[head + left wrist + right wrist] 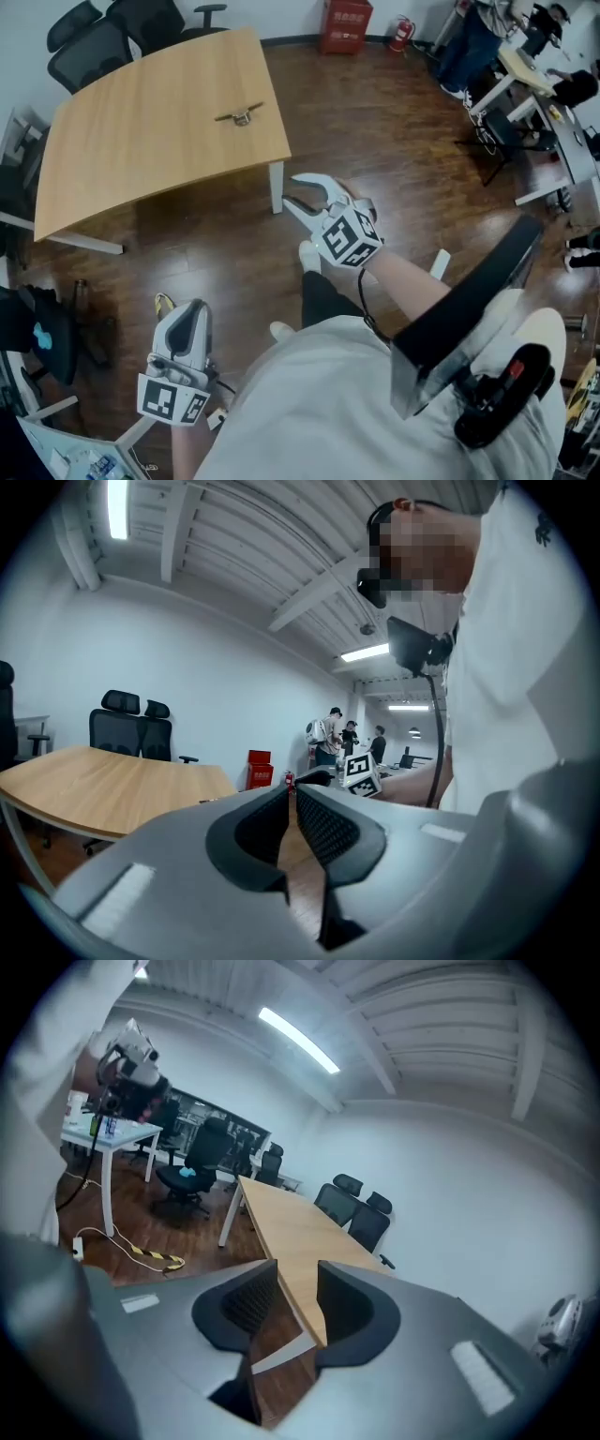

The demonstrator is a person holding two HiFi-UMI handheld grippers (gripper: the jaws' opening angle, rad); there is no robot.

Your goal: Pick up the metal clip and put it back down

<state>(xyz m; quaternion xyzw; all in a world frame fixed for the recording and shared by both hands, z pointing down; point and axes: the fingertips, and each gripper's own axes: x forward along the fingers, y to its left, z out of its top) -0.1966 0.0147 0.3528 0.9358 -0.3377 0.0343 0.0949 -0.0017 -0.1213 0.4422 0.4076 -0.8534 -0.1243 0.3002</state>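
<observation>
As the metal clip (242,115) lies on the table (141,159), well apart from the wide-open, empty right tool (302,192) and the left tool (187,314) closed on nothing, we judge no grasp begun, and the next move must carry the right tool forward.

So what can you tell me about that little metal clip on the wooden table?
The metal clip is small, with a pale shiny middle and two thin dark arms spread sideways. It lies flat on the light wooden table, toward its right side in the head view, by itself; nothing but the tabletop touches it.
</observation>
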